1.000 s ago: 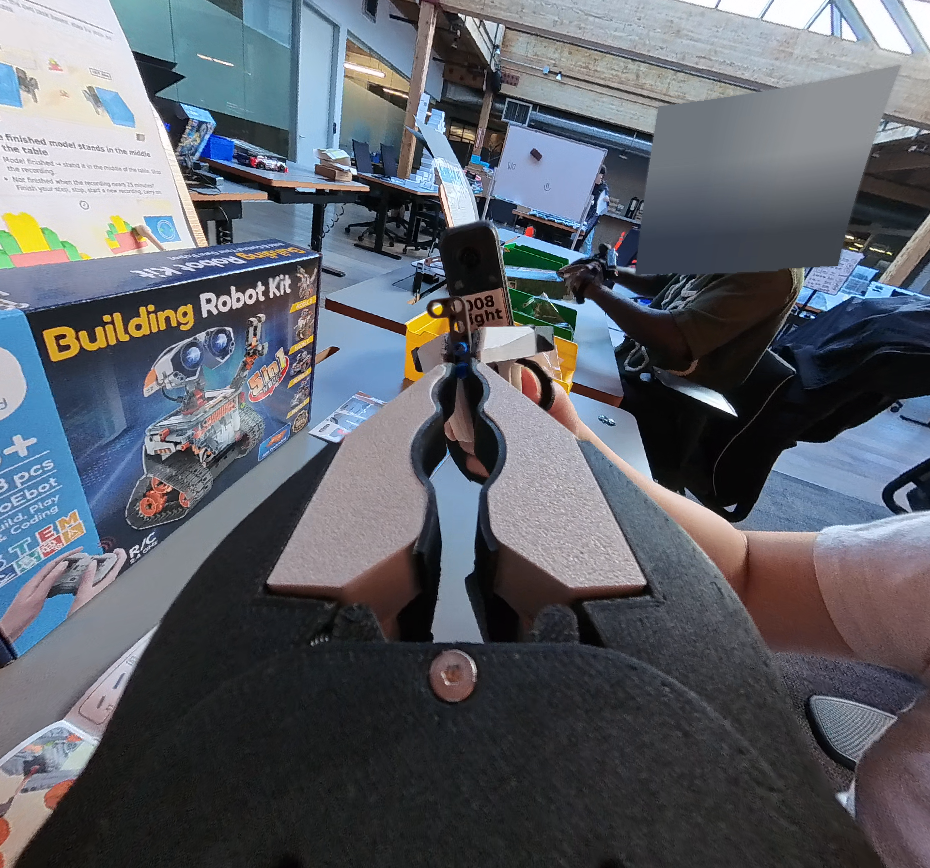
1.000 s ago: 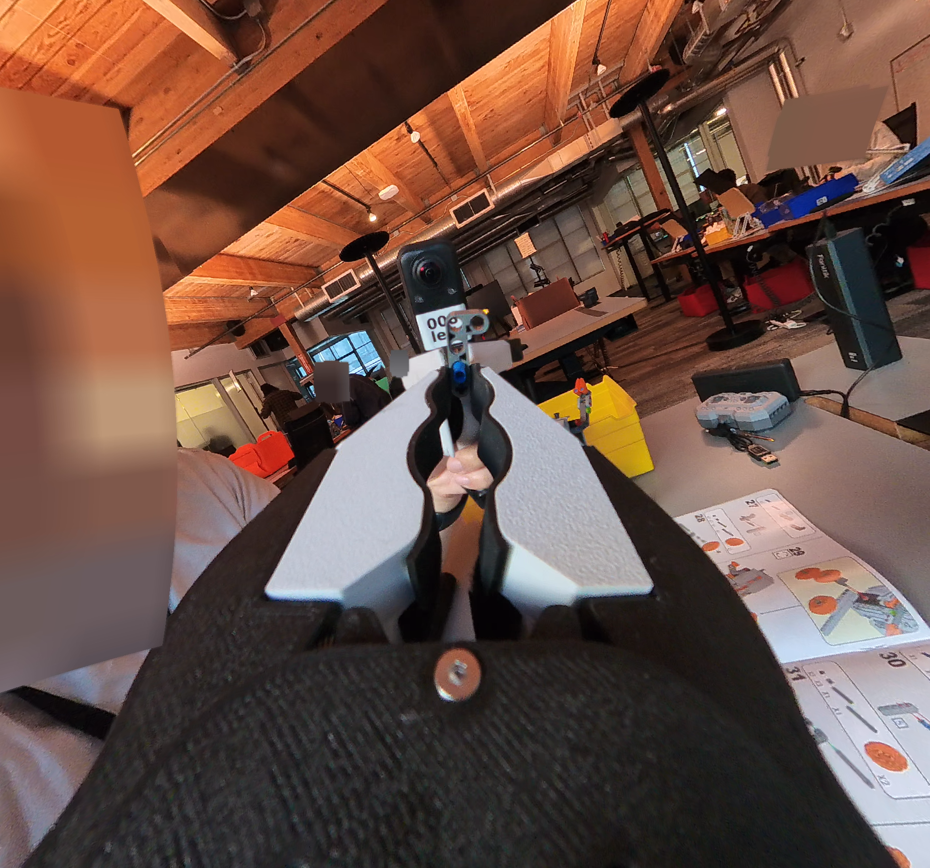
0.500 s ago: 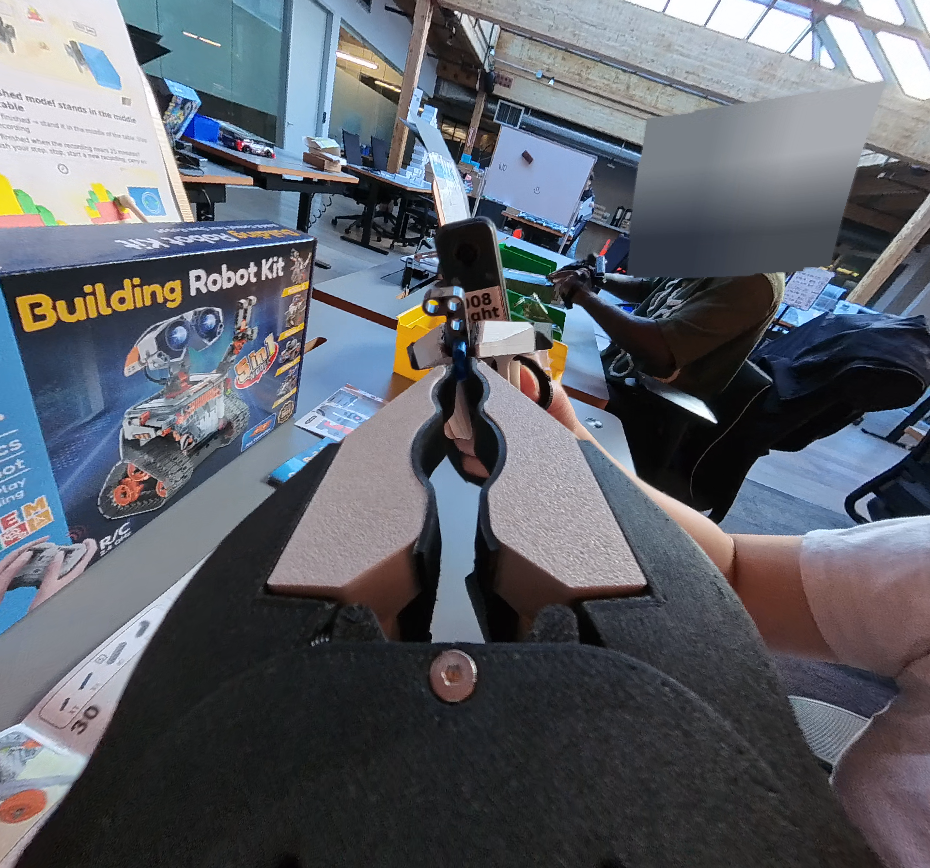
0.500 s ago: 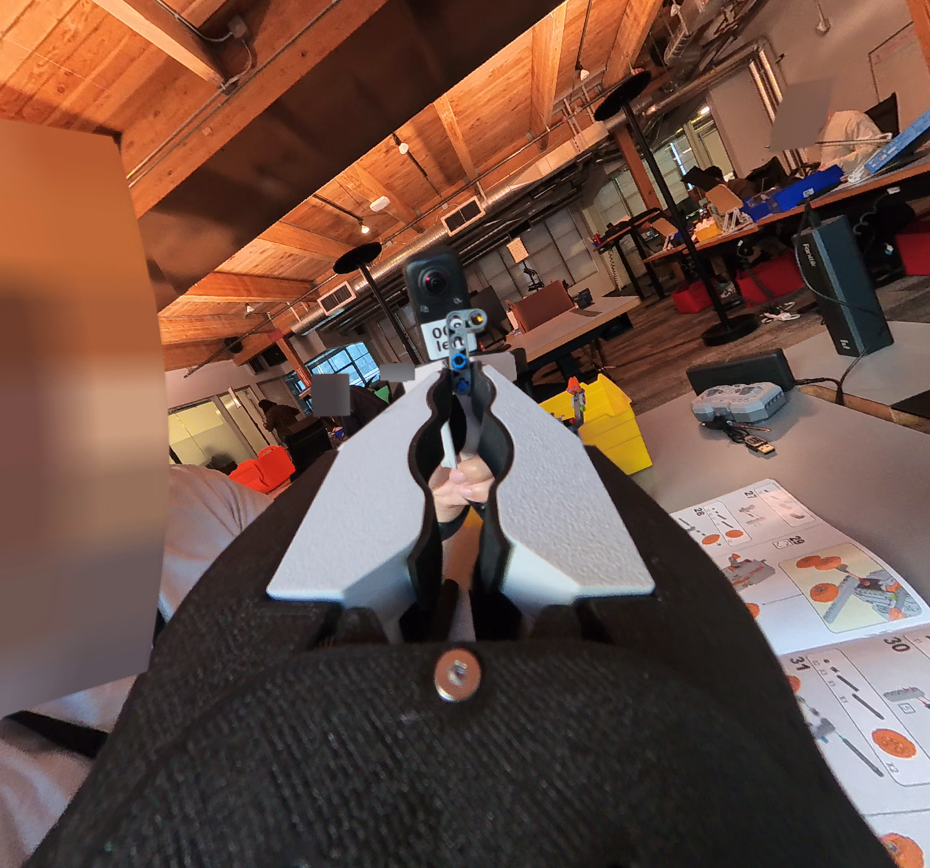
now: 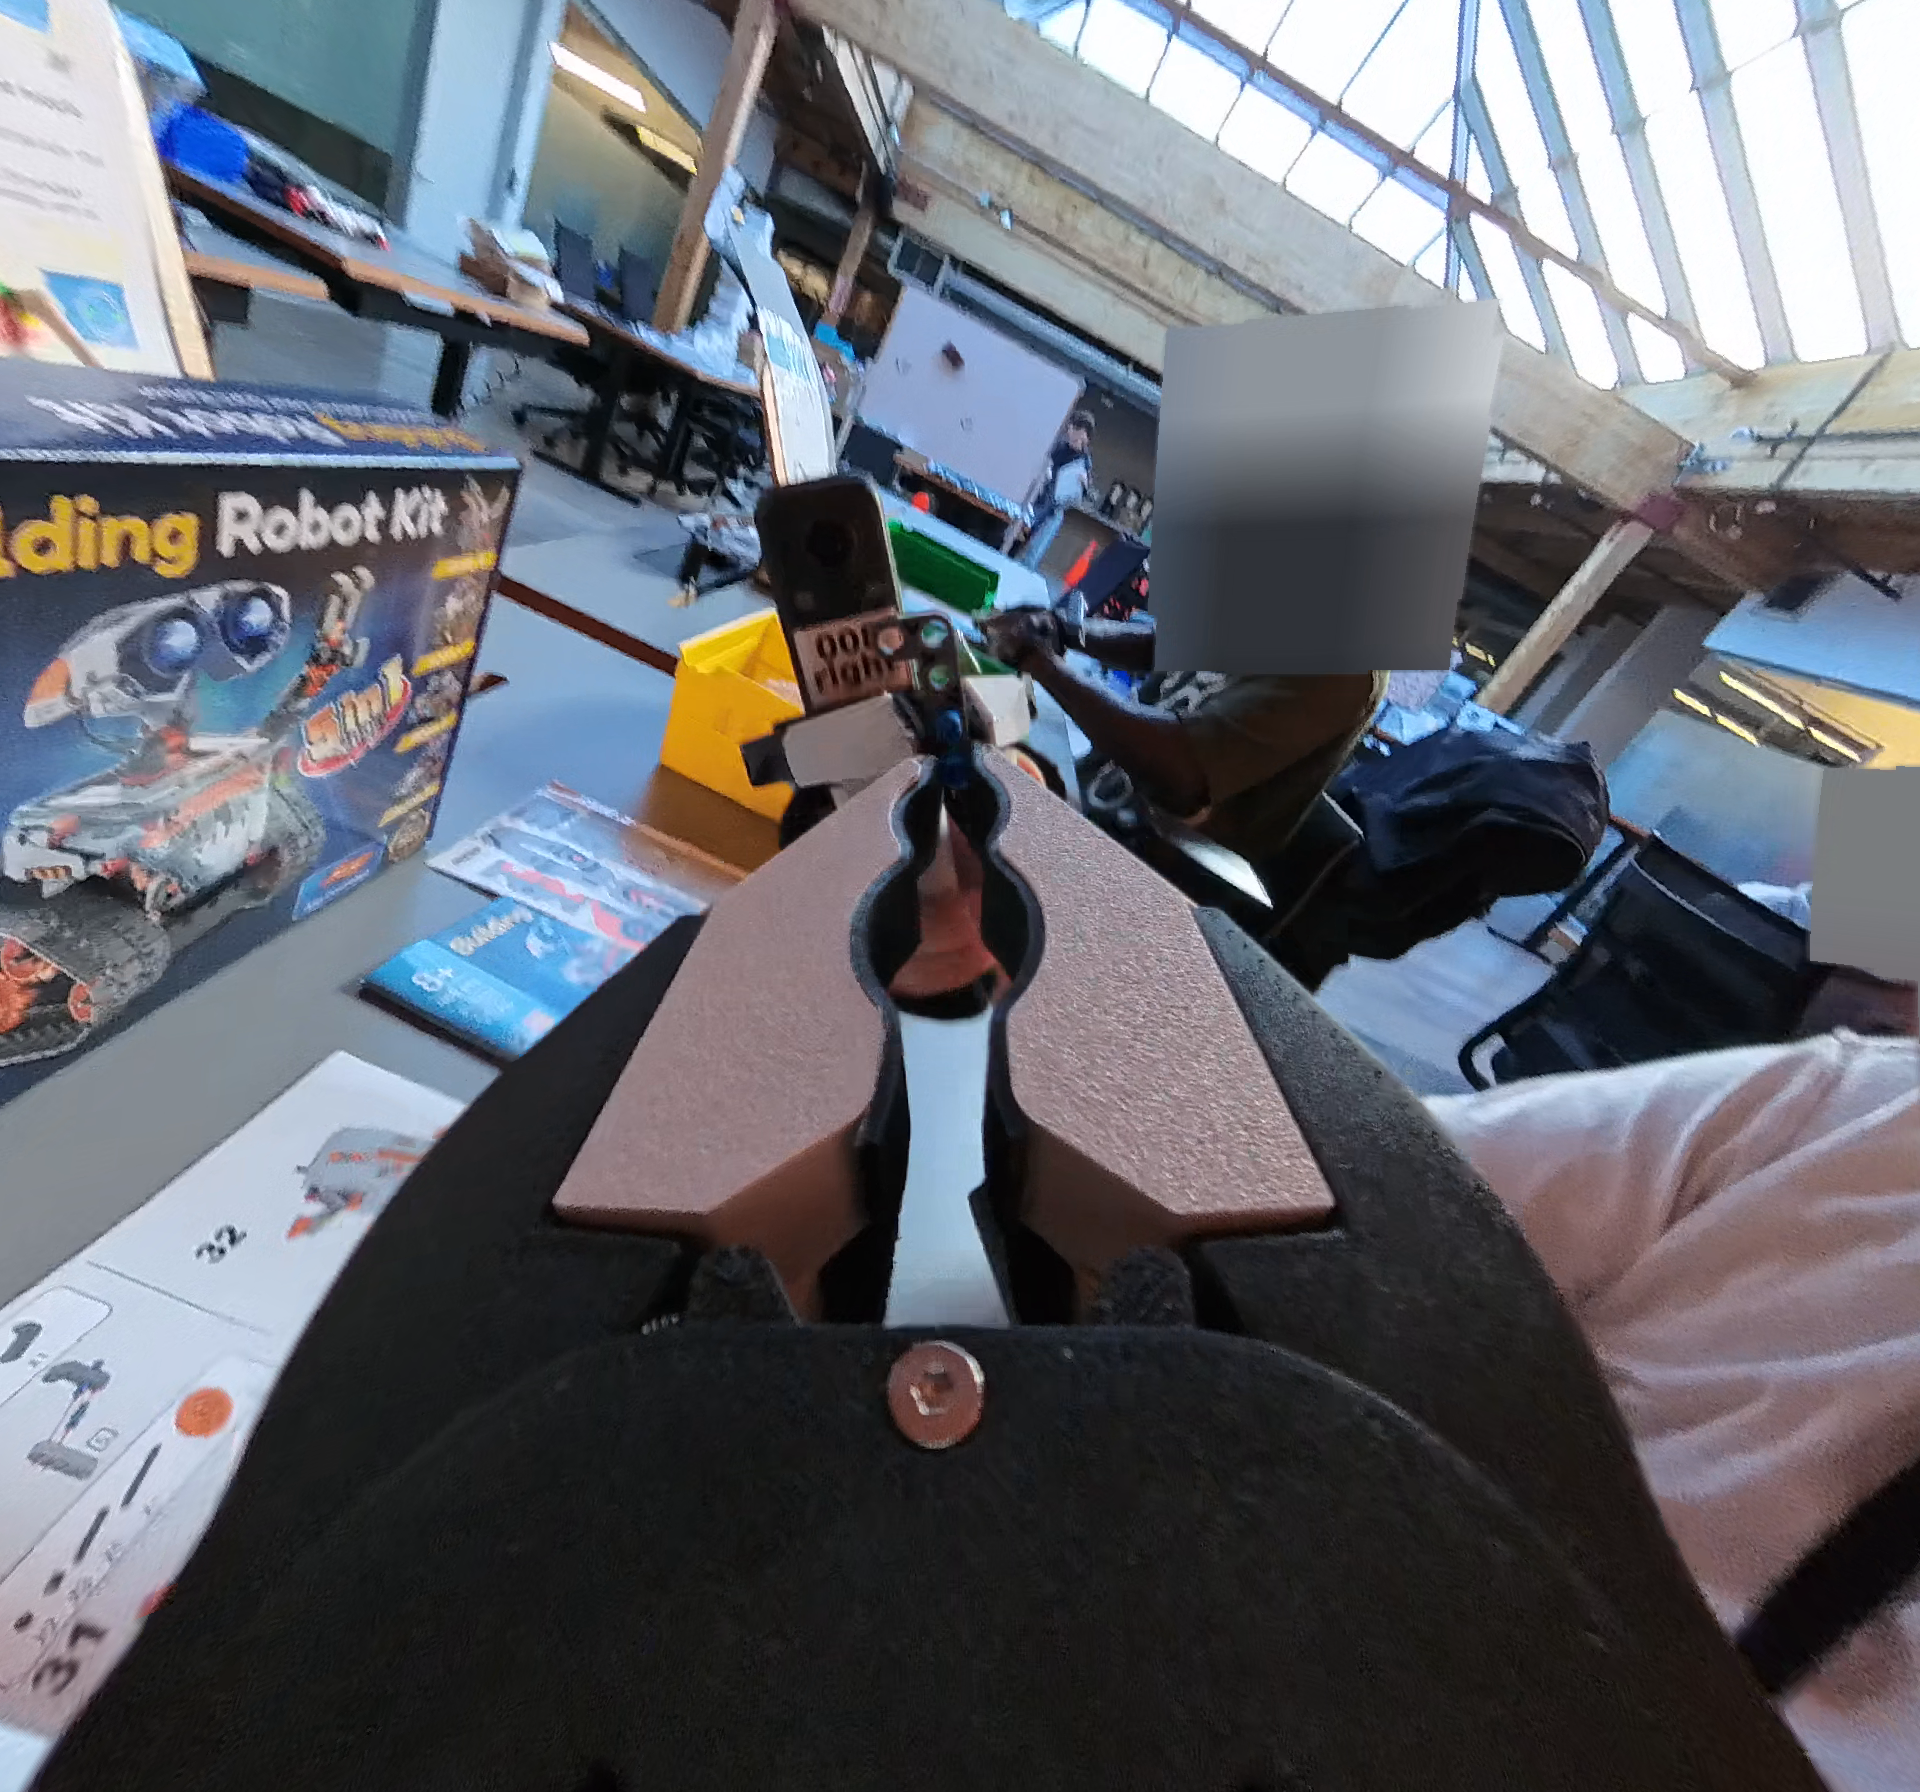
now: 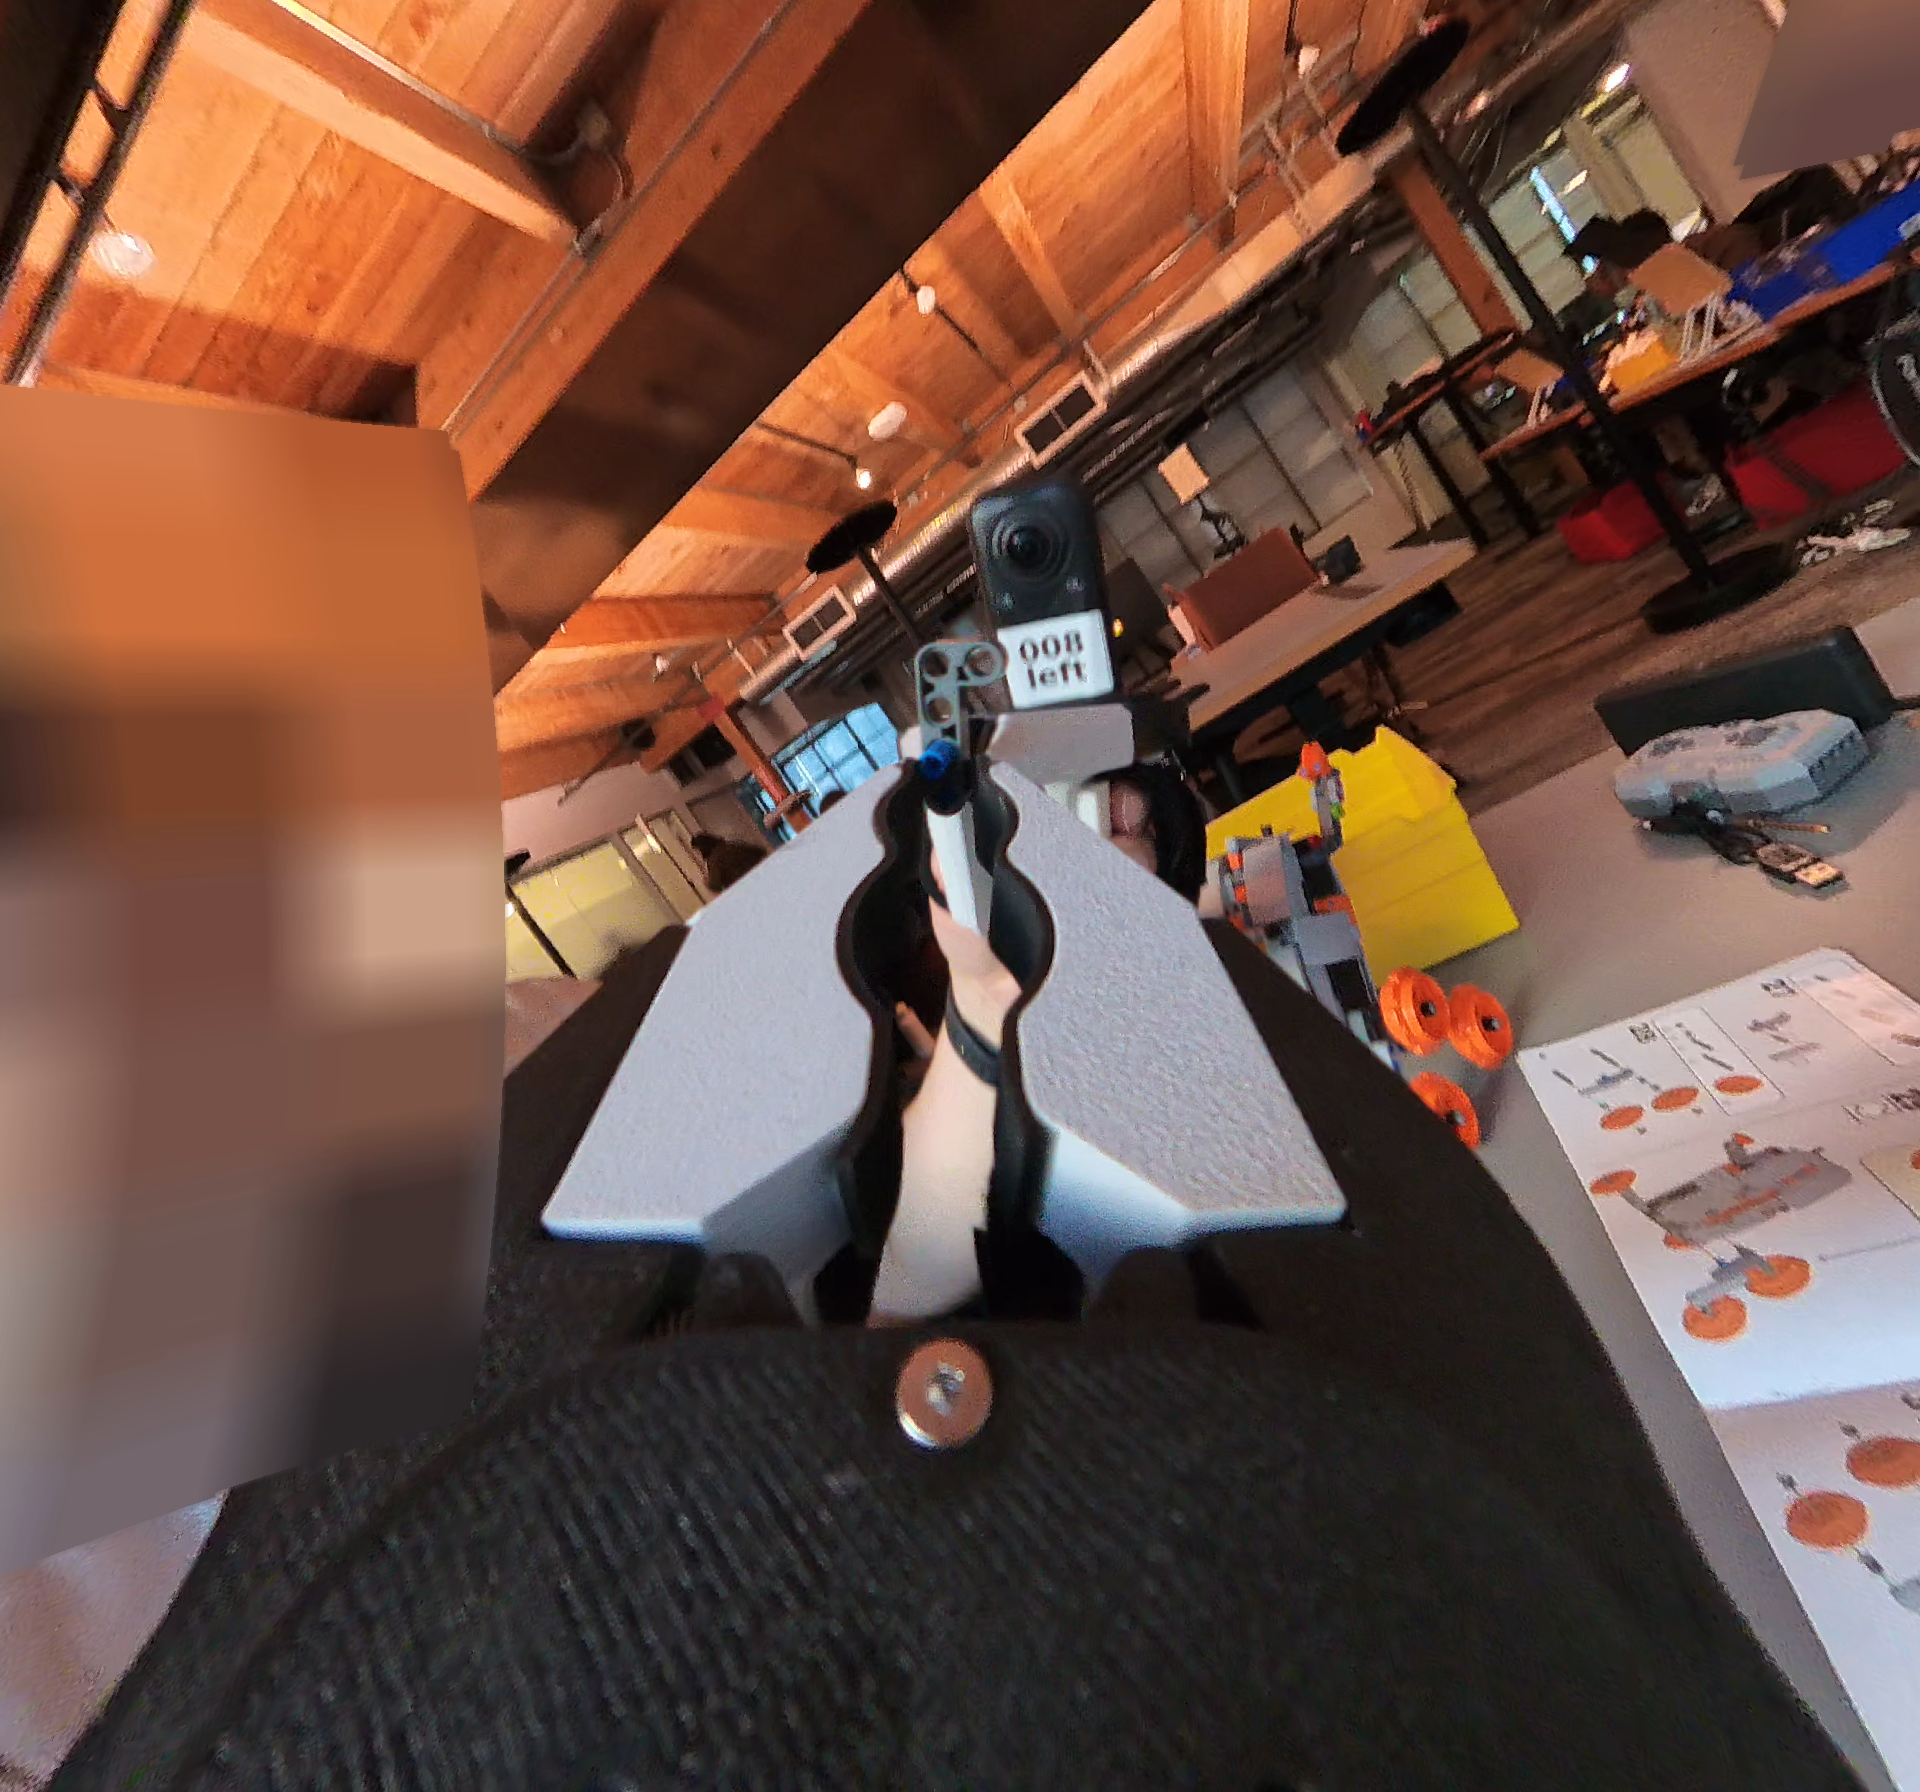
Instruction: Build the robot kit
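Observation:
A small grey angled beam (image 5: 928, 664) with a blue pin (image 5: 951, 732) stands up from the tips of my left gripper (image 5: 951, 774), whose brown fingers are shut on it. In the right wrist view the same beam (image 6: 943, 684) and blue pin (image 6: 938, 763) sit at the tips of my right gripper (image 6: 948, 786). Its grey fingers are shut on a pale bar (image 6: 961, 859) below the pin. The two grippers meet tip to tip, both raised above the table. The right one (image 5: 836, 743) shows just left of the beam, the left one (image 6: 1060, 734) just right of it.
On the grey table (image 5: 582, 714) are a robot kit box (image 5: 239, 682), a yellow bin (image 5: 727, 693), a blue leaflet (image 5: 509, 963) and open instruction pages (image 5: 156, 1379). The right wrist view shows a part-built model with orange wheels (image 6: 1340, 942), a grey controller (image 6: 1745, 766) and instruction pages (image 6: 1745, 1171). A person (image 5: 1247, 734) sits behind. My two grippers' fingertips are within a few centimetres of each other.
Both grippers stay shut on the beam and have swung. Each now sees the other off to one side instead of straight ahead. The beam tilts, and the orange-wheeled model has come into the right view.

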`<state>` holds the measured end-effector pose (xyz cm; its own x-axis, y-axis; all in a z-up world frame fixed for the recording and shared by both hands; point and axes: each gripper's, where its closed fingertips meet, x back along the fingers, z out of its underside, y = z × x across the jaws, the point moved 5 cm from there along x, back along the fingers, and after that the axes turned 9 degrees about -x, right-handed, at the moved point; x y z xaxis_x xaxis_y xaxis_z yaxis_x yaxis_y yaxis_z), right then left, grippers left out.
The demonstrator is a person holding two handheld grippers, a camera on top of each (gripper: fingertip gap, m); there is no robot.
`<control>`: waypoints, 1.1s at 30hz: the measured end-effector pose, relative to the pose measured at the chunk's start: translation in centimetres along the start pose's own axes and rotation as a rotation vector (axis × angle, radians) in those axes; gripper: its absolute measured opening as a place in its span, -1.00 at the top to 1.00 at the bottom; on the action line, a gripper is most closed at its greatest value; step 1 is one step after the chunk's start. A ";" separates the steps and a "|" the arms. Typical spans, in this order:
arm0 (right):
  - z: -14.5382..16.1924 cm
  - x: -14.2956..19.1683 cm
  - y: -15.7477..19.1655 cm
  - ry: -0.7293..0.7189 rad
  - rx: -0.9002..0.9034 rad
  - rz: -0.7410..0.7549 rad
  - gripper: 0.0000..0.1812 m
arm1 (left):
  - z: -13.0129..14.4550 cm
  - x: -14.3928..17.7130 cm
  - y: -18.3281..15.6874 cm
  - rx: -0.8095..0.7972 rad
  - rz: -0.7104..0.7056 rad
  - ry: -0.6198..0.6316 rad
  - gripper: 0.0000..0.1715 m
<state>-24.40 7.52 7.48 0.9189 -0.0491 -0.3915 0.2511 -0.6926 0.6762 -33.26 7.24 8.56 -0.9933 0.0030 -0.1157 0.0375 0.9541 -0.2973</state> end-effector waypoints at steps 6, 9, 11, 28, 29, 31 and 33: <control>-0.4 1.3 0.2 0.027 -0.005 0.063 0.70 | 0.8 1.0 -0.4 0.045 0.050 0.152 0.98; 0.2 1.3 0.2 0.121 0.106 0.149 0.58 | 2.3 1.1 -0.6 0.076 0.077 0.283 0.97; 2.1 1.3 1.7 0.316 0.425 0.148 0.57 | 3.6 1.3 -1.2 0.144 0.152 0.384 0.97; 12.9 -0.2 3.0 1.085 1.041 0.307 0.87 | 9.7 2.7 -5.1 0.267 0.551 0.765 0.97; 12.8 -0.5 3.1 1.077 1.059 0.303 0.90 | 9.7 2.7 -5.1 0.266 0.553 0.767 0.97; 12.6 -0.7 3.3 1.055 1.063 0.293 0.90 | 9.5 2.8 -5.1 0.279 0.565 0.751 0.97; 12.3 -0.8 3.4 1.025 1.051 0.299 0.85 | 9.5 2.8 -4.8 0.268 0.544 0.752 0.97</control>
<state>-28.03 -3.65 2.45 0.8158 -0.0747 0.5736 0.1020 -0.9575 -0.2698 -35.22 -0.24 0.62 -0.6397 0.7044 0.3076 0.4448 0.6656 -0.5993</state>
